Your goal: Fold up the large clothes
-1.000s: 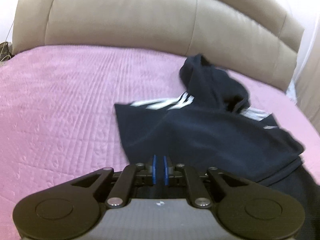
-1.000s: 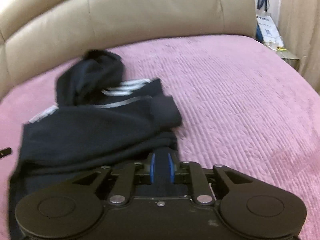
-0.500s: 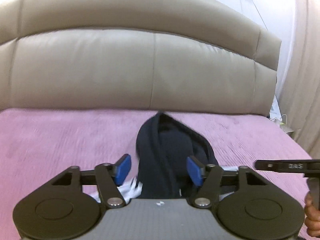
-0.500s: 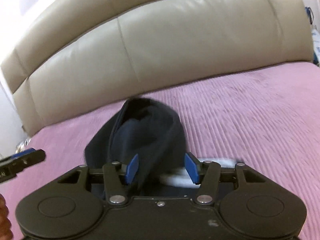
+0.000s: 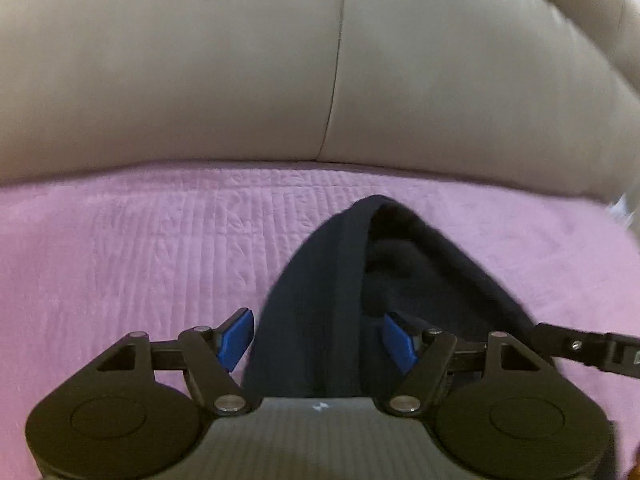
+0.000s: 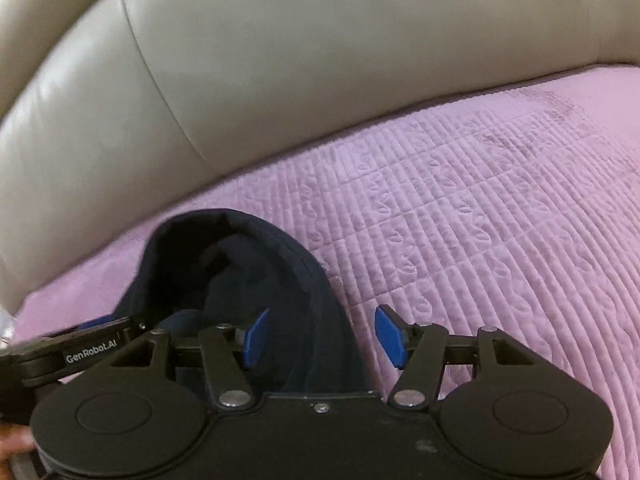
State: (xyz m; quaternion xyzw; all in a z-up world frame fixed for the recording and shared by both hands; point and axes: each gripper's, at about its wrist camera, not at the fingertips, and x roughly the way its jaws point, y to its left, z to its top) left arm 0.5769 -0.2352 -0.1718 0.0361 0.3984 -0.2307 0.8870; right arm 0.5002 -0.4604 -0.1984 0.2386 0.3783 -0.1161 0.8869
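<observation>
Pink quilted bedspread [image 5: 120, 248], beige leather headboard [image 5: 200, 72] at 12 o'clock. Navy hood [image 5: 320, 300] lies between the spread pads of both the left gripper [image 5: 318, 340] and right gripper [image 6: 322, 338]; left's jaws have just been opening, right's closing slightly, neither pinching it.

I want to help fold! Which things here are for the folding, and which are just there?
For the folding:
- dark hoodie, its hood toward the headboard
- left gripper, open
- right gripper, open

Just there:
- pink bedspread, under the hoodie
- beige headboard
</observation>
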